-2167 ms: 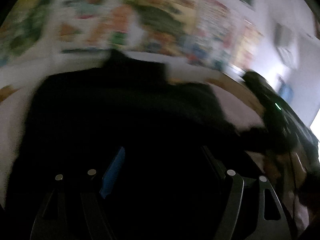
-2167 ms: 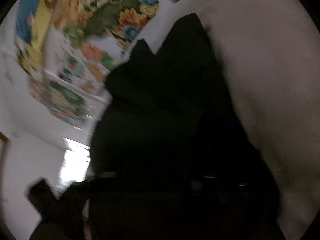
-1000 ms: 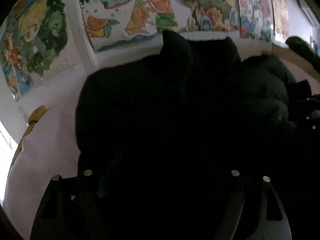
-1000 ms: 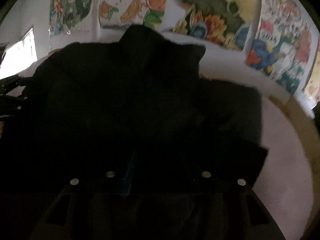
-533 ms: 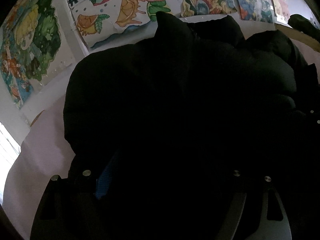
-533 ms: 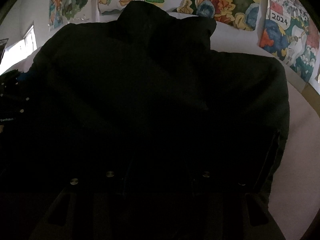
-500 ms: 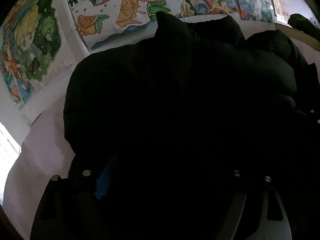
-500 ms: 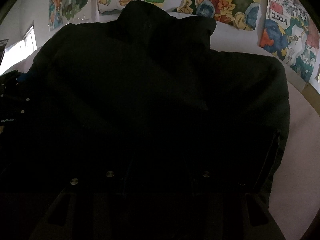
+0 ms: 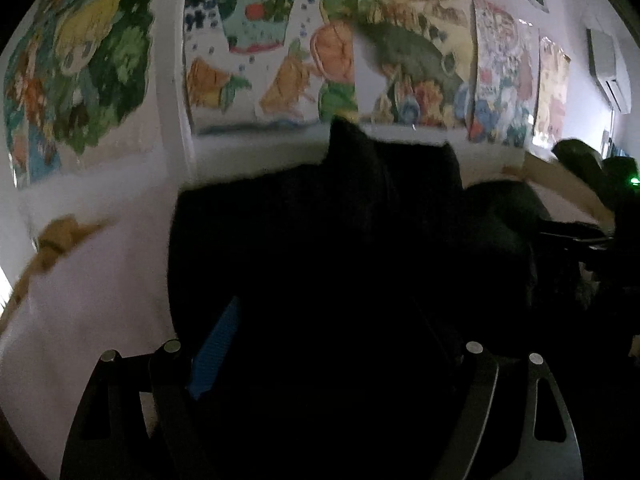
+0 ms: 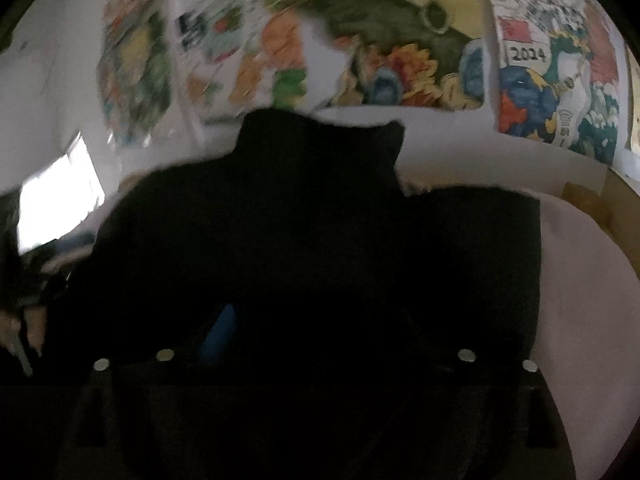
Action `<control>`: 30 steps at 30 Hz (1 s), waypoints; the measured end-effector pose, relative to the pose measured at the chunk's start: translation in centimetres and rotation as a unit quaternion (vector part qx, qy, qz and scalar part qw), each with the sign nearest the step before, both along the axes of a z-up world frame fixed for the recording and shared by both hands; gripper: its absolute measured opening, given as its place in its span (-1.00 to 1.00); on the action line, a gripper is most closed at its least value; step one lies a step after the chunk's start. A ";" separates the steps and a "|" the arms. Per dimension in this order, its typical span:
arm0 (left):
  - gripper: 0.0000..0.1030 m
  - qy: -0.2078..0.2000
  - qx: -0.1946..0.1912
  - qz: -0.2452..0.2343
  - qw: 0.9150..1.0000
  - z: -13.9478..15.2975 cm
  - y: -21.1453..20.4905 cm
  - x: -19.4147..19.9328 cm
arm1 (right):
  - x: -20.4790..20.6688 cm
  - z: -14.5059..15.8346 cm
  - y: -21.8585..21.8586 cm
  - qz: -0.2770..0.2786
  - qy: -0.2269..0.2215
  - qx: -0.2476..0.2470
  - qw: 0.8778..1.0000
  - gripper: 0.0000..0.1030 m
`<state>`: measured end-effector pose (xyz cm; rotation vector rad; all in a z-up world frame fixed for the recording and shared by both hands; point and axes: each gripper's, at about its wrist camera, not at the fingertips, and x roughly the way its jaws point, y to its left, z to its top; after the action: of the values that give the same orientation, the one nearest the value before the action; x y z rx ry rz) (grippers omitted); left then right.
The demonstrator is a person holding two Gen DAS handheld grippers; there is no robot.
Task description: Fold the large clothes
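A large black jacket (image 9: 340, 232) lies on a white table (image 9: 92, 280), its collar pointing at the far wall. It also fills the right wrist view (image 10: 312, 224). My left gripper (image 9: 324, 344) is over the jacket's near edge with its jaws spread wide; a blue pad (image 9: 214, 350) shows on the left finger. My right gripper (image 10: 316, 348) is over the near edge too, jaws wide, blue pad (image 10: 220, 334) faintly showing. The dark cloth hides the fingertips. The right gripper's body (image 9: 616, 232) shows at the right of the left wrist view.
Colourful paintings (image 9: 260, 48) cover the wall behind the table. A wooden table edge (image 10: 616, 216) curves at the far right. A bright window (image 10: 56, 204) is at the left. An air conditioner (image 9: 606, 68) hangs high on the right wall.
Both grippers have pulled back and tilted up from the jacket, so more wall shows. The jacket looks smaller and lies flat; blue pads are more exposed.
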<state>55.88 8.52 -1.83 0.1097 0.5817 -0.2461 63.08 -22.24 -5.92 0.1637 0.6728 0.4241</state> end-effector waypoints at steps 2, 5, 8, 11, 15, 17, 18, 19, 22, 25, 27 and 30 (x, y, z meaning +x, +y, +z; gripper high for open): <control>0.67 -0.005 0.001 0.006 1.000 1.7 -0.6 2.2 | 2.6 0.6 -0.1 -0.018 0.016 0.018 1.000 0.66; 0.73 0.005 -0.007 0.016 1.000 3.7 -1.4 8.3 | 7.9 1.3 -1.2 -0.062 0.042 0.078 0.994 0.66; 0.73 0.030 -0.035 0.025 0.999 4.1 -2.7 13.9 | 12.2 0.8 -2.2 -0.104 0.068 0.145 0.982 0.66; 0.73 0.044 -0.065 0.041 0.996 4.1 -3.3 17.8 | 14.7 0.4 -2.7 -0.138 0.080 0.167 0.973 0.65; 0.73 0.048 -0.083 0.056 0.994 4.2 -4.6 21.1 | 16.5 -0.1 -3.3 -0.155 0.090 0.199 0.964 0.65; 0.73 0.052 -0.085 0.064 0.993 4.0 -4.8 21.9 | 16.9 -0.3 -3.3 -0.156 0.094 0.199 0.963 0.63; 0.73 0.058 -0.091 0.068 0.992 3.9 -5.0 22.5 | 17.0 -0.5 -3.4 -0.155 0.094 0.202 0.962 0.53; 0.72 0.062 -0.096 0.071 0.991 3.7 -5.0 22.7 | 16.7 -0.7 -3.4 -0.156 0.095 0.201 0.962 0.44; 0.67 0.073 -0.104 0.086 0.988 3.2 -5.2 23.2 | 16.4 -1.2 -3.6 -0.149 0.097 0.207 0.962 0.00; 0.02 0.075 -0.119 0.096 0.985 2.9 -4.6 23.1 | 16.1 -1.0 -3.4 -0.139 0.093 0.206 0.964 -0.30; -0.52 0.088 -0.139 0.093 0.982 2.7 -3.9 23.1 | 15.7 -0.6 -3.1 -0.133 0.088 0.201 0.966 -0.42; -0.88 0.103 -0.137 0.095 0.981 3.0 -3.4 22.7 | 14.8 0.2 -3.0 -0.125 0.082 0.195 0.969 -0.48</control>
<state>78.60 5.11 1.14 -0.2401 0.7542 -0.1509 77.91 -25.20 -5.72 0.6559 0.7159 0.2976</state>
